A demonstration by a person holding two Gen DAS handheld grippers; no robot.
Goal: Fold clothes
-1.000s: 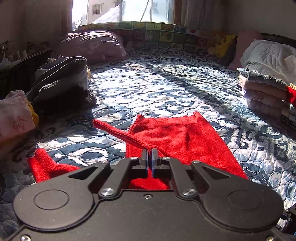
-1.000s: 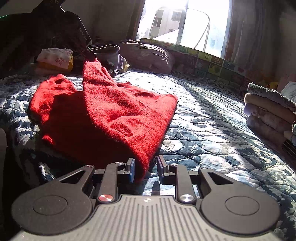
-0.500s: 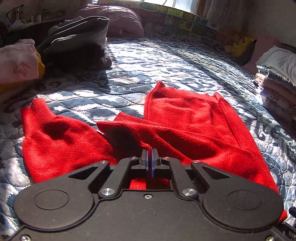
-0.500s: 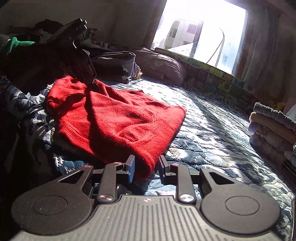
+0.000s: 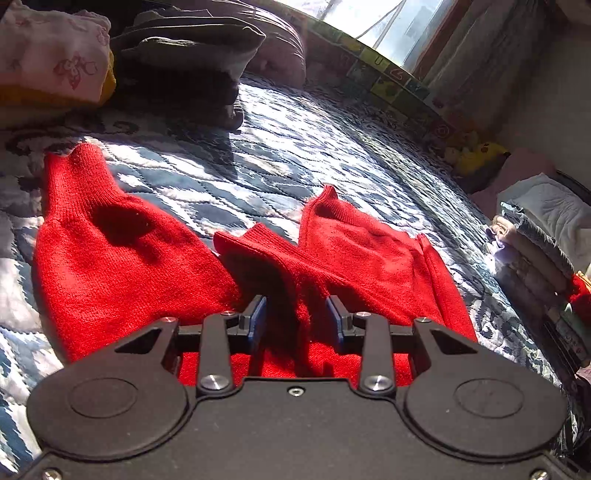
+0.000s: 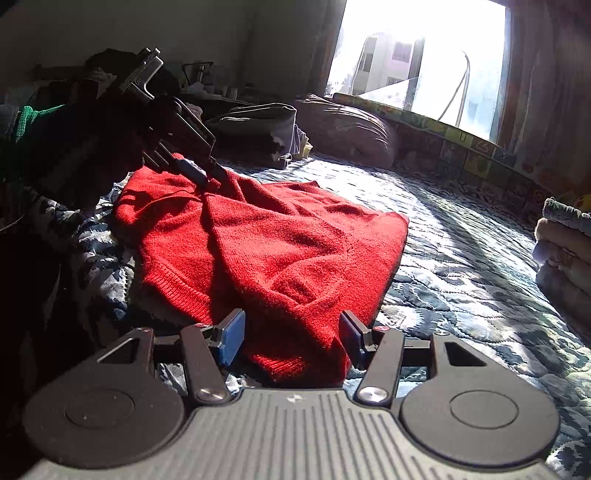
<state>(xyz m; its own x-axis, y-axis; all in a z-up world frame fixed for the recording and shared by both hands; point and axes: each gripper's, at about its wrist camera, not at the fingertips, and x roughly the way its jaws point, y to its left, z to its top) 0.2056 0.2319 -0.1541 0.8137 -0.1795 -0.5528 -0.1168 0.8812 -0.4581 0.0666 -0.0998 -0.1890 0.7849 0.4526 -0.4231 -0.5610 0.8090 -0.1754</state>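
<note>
The red sweater (image 6: 273, 254) lies spread on the bed's blue patterned quilt (image 6: 461, 266), below the window (image 6: 424, 55). My left hand-held gripper (image 5: 297, 319) is spread wide, a raised fold of the sweater between its blue pads, gripping nothing. My right hand-held gripper (image 6: 293, 334) is likewise wide open over the sweater's near hem.

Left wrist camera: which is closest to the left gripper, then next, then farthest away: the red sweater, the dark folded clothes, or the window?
1. Red sweater: right at the left gripper, its knit between the open fingers.
2. Dark folded clothes: farther up the bed, on the left.
3. Window: farthest, beyond the bed's far edge, upper right.
</note>
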